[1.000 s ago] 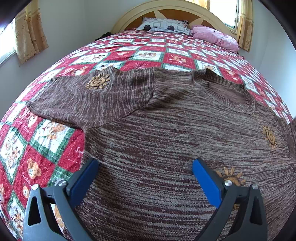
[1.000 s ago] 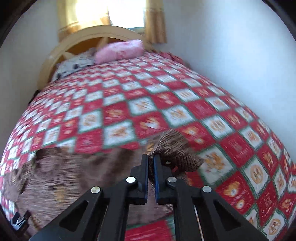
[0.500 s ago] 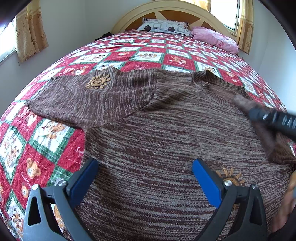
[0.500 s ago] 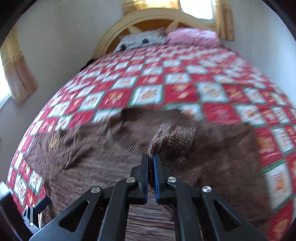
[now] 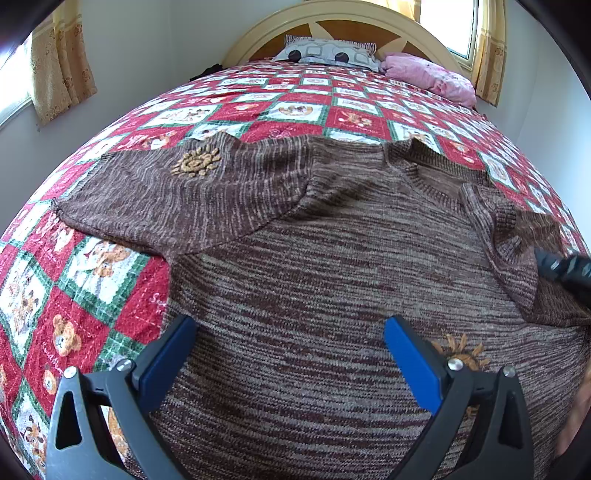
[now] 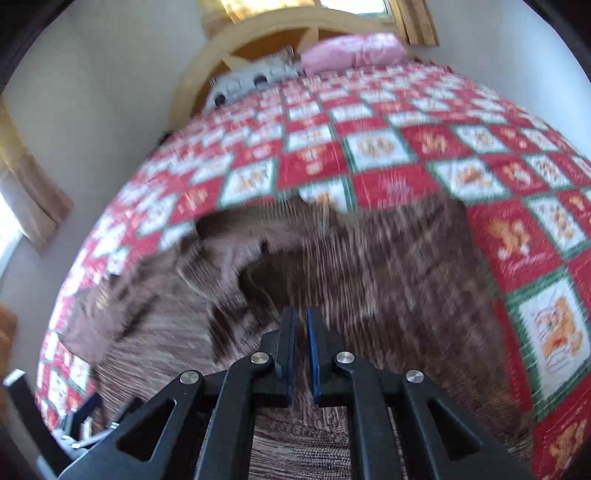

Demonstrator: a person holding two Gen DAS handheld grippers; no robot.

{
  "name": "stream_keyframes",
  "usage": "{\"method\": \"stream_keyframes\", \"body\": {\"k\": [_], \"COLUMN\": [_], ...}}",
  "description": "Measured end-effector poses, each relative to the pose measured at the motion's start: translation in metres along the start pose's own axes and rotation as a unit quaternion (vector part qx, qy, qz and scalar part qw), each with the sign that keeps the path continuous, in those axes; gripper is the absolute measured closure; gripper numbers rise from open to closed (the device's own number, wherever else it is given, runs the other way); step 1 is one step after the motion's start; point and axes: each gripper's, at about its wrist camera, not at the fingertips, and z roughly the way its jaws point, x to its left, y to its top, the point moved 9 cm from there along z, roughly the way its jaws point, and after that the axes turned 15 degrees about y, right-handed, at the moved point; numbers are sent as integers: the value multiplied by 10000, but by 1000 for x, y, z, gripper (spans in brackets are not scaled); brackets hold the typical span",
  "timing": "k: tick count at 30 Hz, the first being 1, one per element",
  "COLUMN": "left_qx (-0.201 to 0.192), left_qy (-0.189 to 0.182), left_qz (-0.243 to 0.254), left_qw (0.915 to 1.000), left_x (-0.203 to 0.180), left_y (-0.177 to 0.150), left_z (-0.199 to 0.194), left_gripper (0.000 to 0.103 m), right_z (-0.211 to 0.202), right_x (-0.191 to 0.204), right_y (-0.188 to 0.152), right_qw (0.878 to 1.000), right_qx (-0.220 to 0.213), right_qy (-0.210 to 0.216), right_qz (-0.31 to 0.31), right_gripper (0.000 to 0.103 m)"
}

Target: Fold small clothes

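A brown knit sweater (image 5: 314, 280) with orange sun patches lies flat on the bed. Its left sleeve (image 5: 177, 192) is spread out to the side. Its right sleeve (image 5: 513, 243) is folded inward over the body. My left gripper (image 5: 288, 354) is open and empty, hovering over the sweater's lower body. My right gripper (image 6: 301, 332) has its jaws nearly together with a thin gap; no cloth shows between them. It is above the sweater (image 6: 388, 266) in a blurred view. Its black tip shows at the right edge of the left wrist view (image 5: 565, 269).
The bed has a red, white and green checked quilt (image 5: 295, 110). A grey patterned pillow (image 5: 328, 50) and a pink pillow (image 5: 428, 75) lie at the wooden headboard (image 5: 340, 22). White walls and curtained windows flank the bed.
My right gripper carried the right sleeve cuff inward over the sweater body; the sleeve now lies folded there and no longer shows between the jaws. The left gripper stayed still.
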Motion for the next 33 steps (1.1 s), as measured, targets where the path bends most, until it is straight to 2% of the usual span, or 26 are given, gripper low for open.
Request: {"method": "stream_keyframes", "body": {"k": [3,5,7,8,9,11,14,16,19,24,26,28,30,33], "left_qx": [7,6,7,6,6,5,7,8,24,85,22,-161,-336,-151], "left_qy": [-2,0,-3,-1,1,1,1,3,10,-138,-26,226,590,1125], "left_qz": [-2,0,-3,-2,1,0,1,3,18,36,-246,-549,-880,-1483], "left_qw": [10000,10000,10000,10000,10000,10000,10000,10000,10000,9999,9997,9981,9938,9824], "left_x": [0,0,0,0,0,0,0,0,0,5,28,57,98,161], "left_y": [0,0,0,0,0,0,0,0,0,1,9,22,41,64], "left_z": [0,0,0,0,0,0,0,0,1,-1,-7,-11,-8,12], "left_gripper": [0,0,0,0,0,0,0,0,0,0,0,0,0,0], "right_z": [14,19,19,16,12,2,-16,-17,-15,-16,-11,-10,-10,-5], "right_x": [30,56,83,88,87,74,41,20,9,18,19,27,36,41], "right_y": [-14,-23,-29,-30,-29,-23,-18,-24,-26,-30,-29,-32,-35,-36], "right_qw": [9991,9941,9806,9757,9746,9803,9955,9981,9977,9949,9943,9920,9897,9887], "right_qx": [67,291,455,447,396,215,-89,-75,-192,-146,-108,-50,-32,18], "right_qy": [371,993,1894,2138,2202,1962,924,246,281,-186,-30,490,560,291], "right_qz": [-192,-323,-240,-144,-64,48,-209,-558,-587,-983,-1064,-1163,-1316,-1468], "right_gripper": [96,96,96,96,96,96,96,96,96,95,80,38,27,27]}}
